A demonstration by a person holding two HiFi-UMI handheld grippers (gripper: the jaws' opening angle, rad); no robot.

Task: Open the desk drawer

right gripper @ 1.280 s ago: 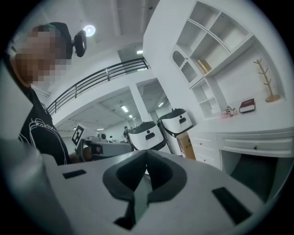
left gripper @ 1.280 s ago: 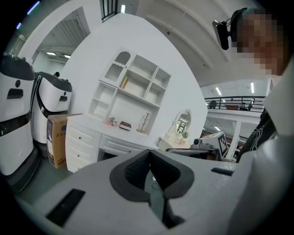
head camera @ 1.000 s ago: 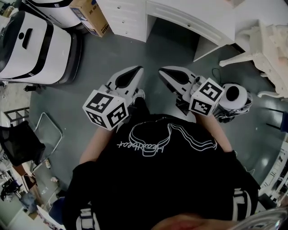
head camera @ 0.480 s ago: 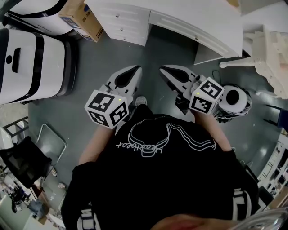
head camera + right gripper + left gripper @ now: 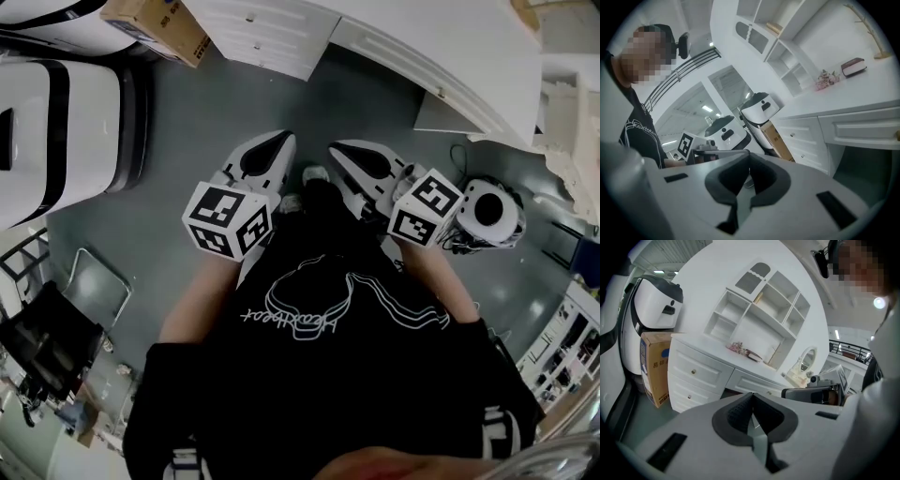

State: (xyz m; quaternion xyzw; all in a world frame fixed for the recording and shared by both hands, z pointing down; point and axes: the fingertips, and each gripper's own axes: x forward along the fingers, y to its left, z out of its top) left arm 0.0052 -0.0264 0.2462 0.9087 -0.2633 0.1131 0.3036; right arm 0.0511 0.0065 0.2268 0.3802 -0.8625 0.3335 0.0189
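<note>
The white desk runs across the top of the head view, with a stack of side drawers at its left end. My left gripper and right gripper hang side by side above the grey floor, short of the desk and pointing at it. Both are shut with nothing between the jaws. In the left gripper view the left gripper faces the side drawers and the wide centre drawer. In the right gripper view the right gripper sees the centre drawer at the right.
A cardboard box and a large white machine stand left of the desk. A white ornate chair and a round white device are at the right. A black folding chair is at the lower left. Shelves rise above the desk.
Both grippers have moved forward toward the desk, which now lies closer to them. Their jaws have stayed shut.
</note>
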